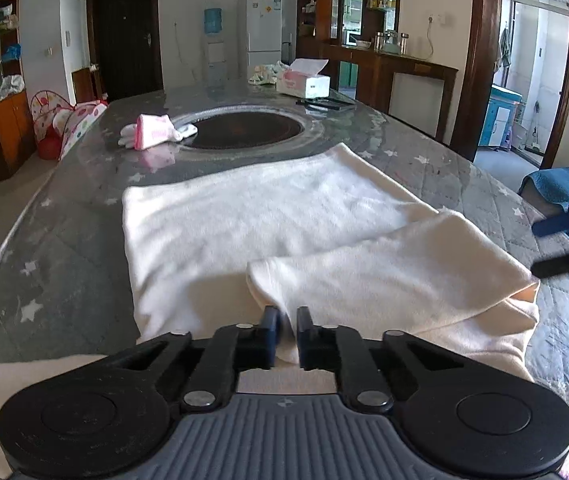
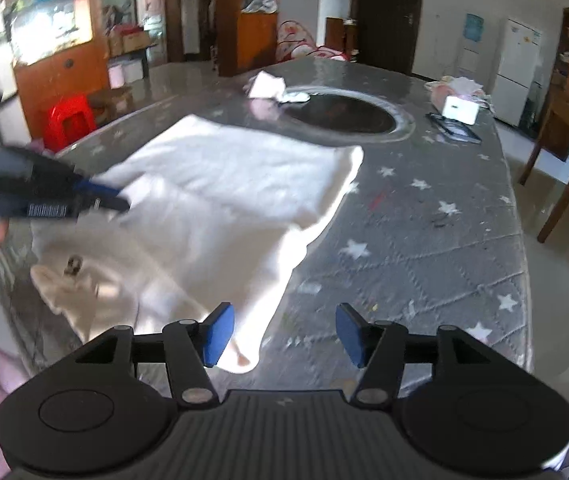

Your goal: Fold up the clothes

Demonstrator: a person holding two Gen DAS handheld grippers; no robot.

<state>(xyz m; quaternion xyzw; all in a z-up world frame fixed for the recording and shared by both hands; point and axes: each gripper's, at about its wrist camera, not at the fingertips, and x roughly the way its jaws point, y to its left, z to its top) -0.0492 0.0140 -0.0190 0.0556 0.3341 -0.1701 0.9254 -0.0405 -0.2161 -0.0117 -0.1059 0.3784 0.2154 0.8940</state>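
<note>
- Left wrist view: the left gripper [image 1: 287, 320] is closed on a fold of the white garment [image 1: 244, 216], at 6 o'clock in the picture. The garment lies on the grey star-patterned table [image 1: 64, 248], and one part is already folded over toward 4 o'clock. The cloth is cream-white, soft and thick (a little wrinkled near the pinch). The right gripper [image 1: 564, 248] is seen at 3 o'clock, blurred, apart from the cloth.
- Risk here: the pinch takes only a small ridge of fabric, so I think a fast pull could let it slip out, or drag the whole garment and spoil the flat part.
- Right wrist view: the right gripper [image 2: 282, 334] stands open with nothing between its blue pads [image 2: 218, 334]; a garment corner lies just under the left pad. The garment spreads from 11 o'clock down to 6 o'clock, and its near edge seems to hang over the table rim.
- Risk here: the hanging corner may slide further off if only one side is lifted.
</note>
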